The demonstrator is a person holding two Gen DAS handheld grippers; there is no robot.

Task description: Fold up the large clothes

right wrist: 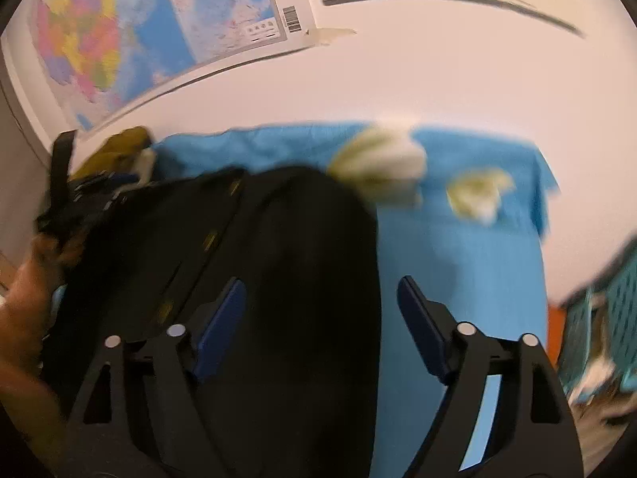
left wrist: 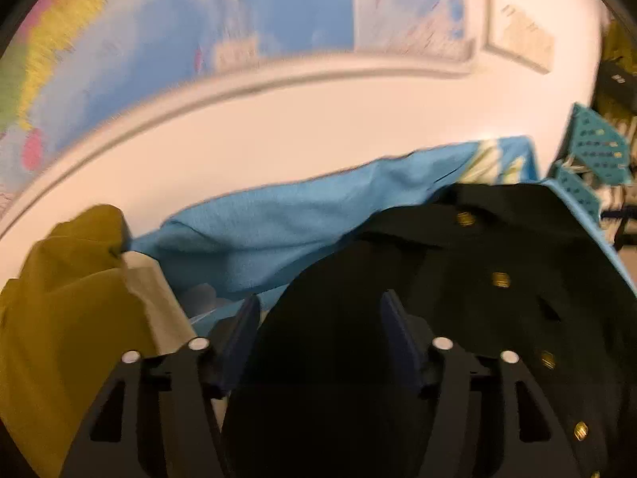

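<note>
Hovering with both tools over the bed, I have nothing gripped. My left gripper [left wrist: 320, 338] stands with its blue pads apart over a rounded hump of the black garment [left wrist: 458, 298], the cloth lying between them but not pinched. My right gripper [right wrist: 320, 328] is spread wider, one pad over the black cloth's edge and the other over the blue bedsheet [right wrist: 458, 259]. The garment, dark with a row of brass buttons [left wrist: 500, 279], lies bunched on the sheet, its button placket running away toward the wall in the left wrist view. Beyond it sit an olive garment [left wrist: 67, 298] at the left, a cream and yellow print [right wrist: 378, 167] on the sheet, and a teal perforated basket [left wrist: 597, 151] at the right. Maps [right wrist: 119, 40] hang on the white wall behind.

Both views are smeared, so my aim is uncertain. If I close now I risk catching bedsheet along with the black cloth, dragging both, or pinching several layers of the hump and folding it crooked.
</note>
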